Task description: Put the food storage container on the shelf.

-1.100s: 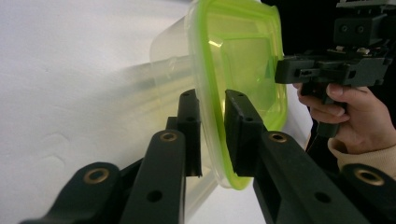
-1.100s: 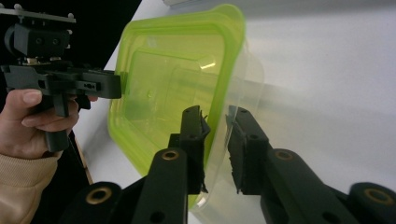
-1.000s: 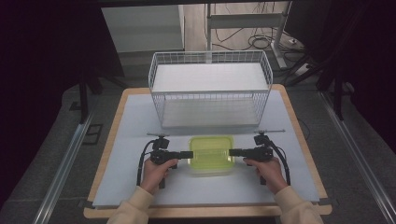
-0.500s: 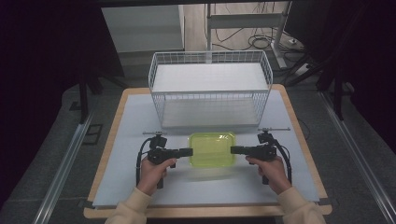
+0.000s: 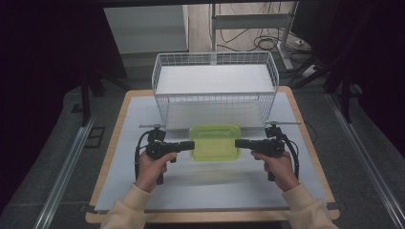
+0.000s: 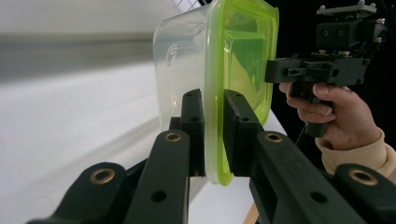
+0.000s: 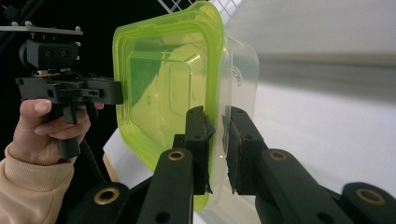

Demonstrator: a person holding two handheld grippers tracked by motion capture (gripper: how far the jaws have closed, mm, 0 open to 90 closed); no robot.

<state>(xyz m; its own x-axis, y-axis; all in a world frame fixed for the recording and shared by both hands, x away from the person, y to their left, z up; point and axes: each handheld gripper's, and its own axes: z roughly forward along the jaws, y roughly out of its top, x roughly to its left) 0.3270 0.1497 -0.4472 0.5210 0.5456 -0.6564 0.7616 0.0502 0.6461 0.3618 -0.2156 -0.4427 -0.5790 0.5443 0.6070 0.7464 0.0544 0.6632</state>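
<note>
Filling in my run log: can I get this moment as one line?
object: clear plastic container with green lid | left gripper: shut on lid rim | right gripper: shut on opposite rim | location: before white wire basket

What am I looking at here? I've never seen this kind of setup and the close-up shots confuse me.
A person sits at a table, holding a tool in each hand: the left hand-held gripper and the right hand-held gripper. One picture looks down from above; the other two come from cameras riding on each gripper, looking along its black jaws. Together they pinch a clear container with a green lid by its opposite rims. Behind it stands a white wire basket.
</note>
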